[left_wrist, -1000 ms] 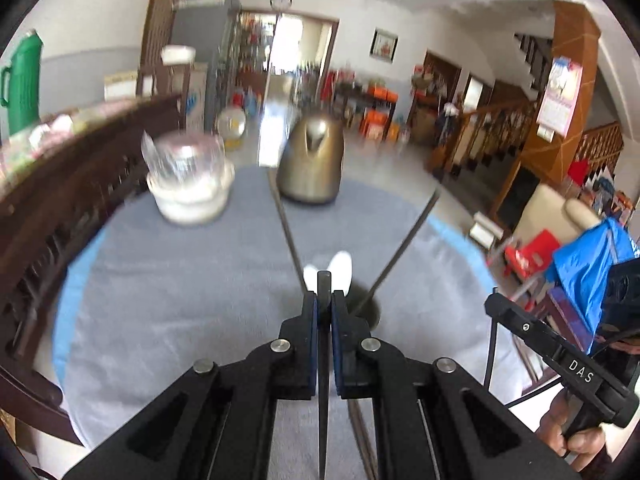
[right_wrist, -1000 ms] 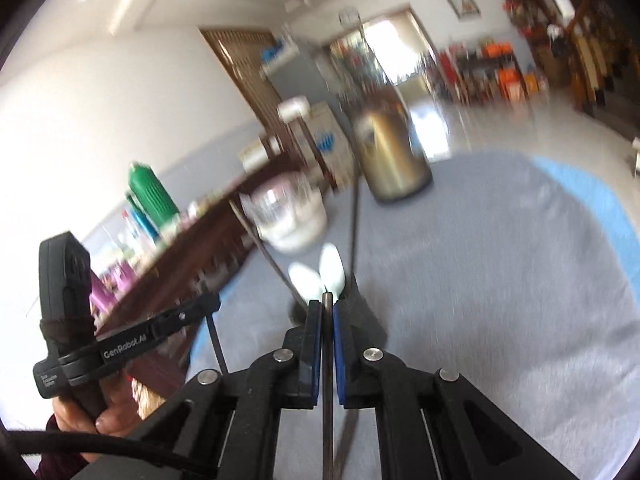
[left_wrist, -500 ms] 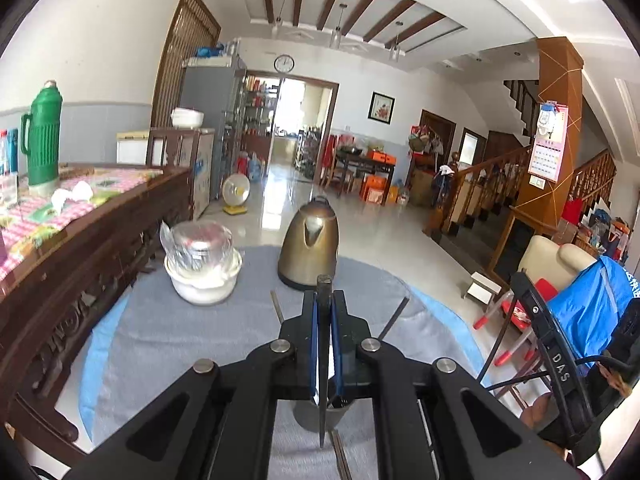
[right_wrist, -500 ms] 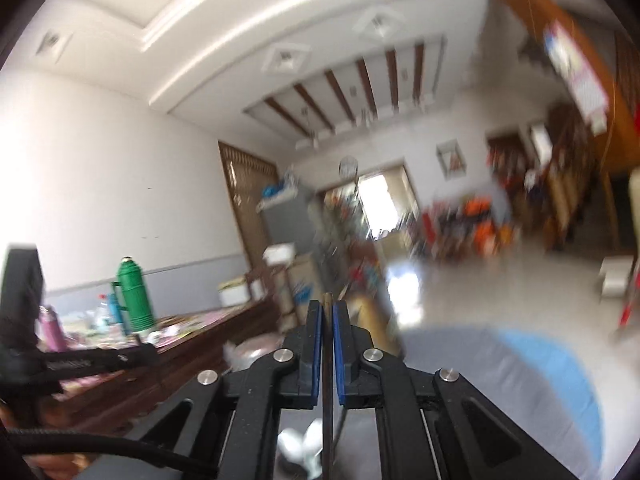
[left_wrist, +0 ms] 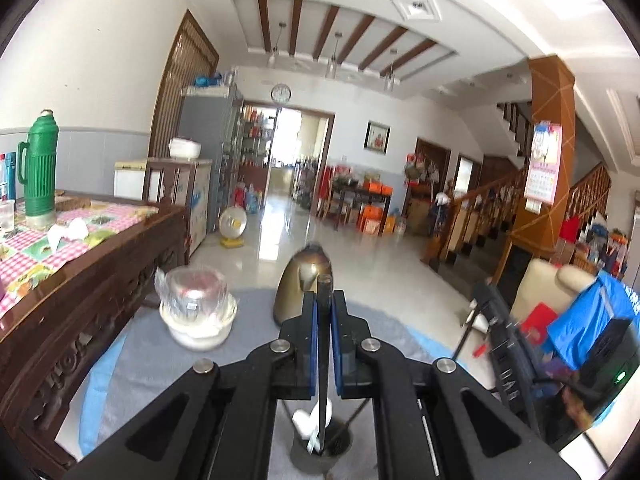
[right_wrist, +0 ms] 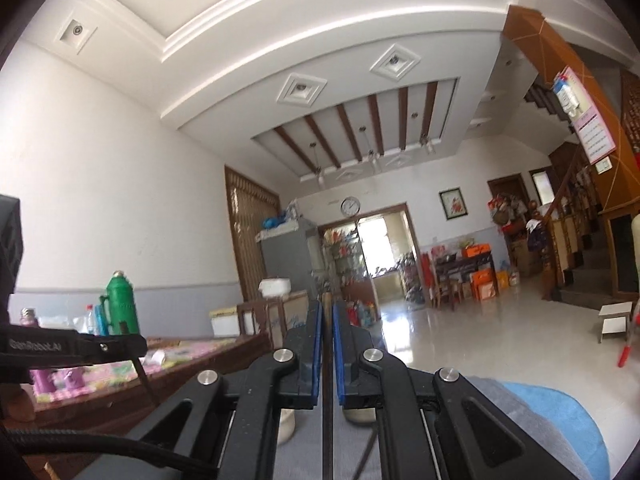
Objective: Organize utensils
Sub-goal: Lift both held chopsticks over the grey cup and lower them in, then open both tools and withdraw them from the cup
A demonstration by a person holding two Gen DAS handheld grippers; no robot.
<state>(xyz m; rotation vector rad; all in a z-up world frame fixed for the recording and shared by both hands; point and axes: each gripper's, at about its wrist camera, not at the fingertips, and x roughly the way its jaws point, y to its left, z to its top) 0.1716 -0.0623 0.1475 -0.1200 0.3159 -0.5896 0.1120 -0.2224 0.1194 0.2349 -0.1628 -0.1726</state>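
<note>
My left gripper (left_wrist: 324,304) is shut on a thin dark chopstick (left_wrist: 323,360) that hangs down into a dark round utensil holder (left_wrist: 322,450) on the grey table cloth (left_wrist: 160,360). A white spoon (left_wrist: 310,424) and another dark stick stand in the holder. My right gripper (right_wrist: 327,312) is shut on a second thin dark chopstick (right_wrist: 327,420), raised and tilted up toward the ceiling. The right gripper body shows at the right of the left wrist view (left_wrist: 504,364); the left one shows at the left of the right wrist view (right_wrist: 72,346).
A bronze kettle (left_wrist: 304,284) stands at the back of the table. A white bowl with a plastic-wrapped glass (left_wrist: 197,312) sits at back left. A dark wooden bench (left_wrist: 80,280) borders the left. A blue bag on a chair (left_wrist: 592,324) is at right.
Both grippers rose and tilted upward with their chopsticks. The left one now sits above the holder with its stick's tip inside; the right view swung from the table to the ceiling.
</note>
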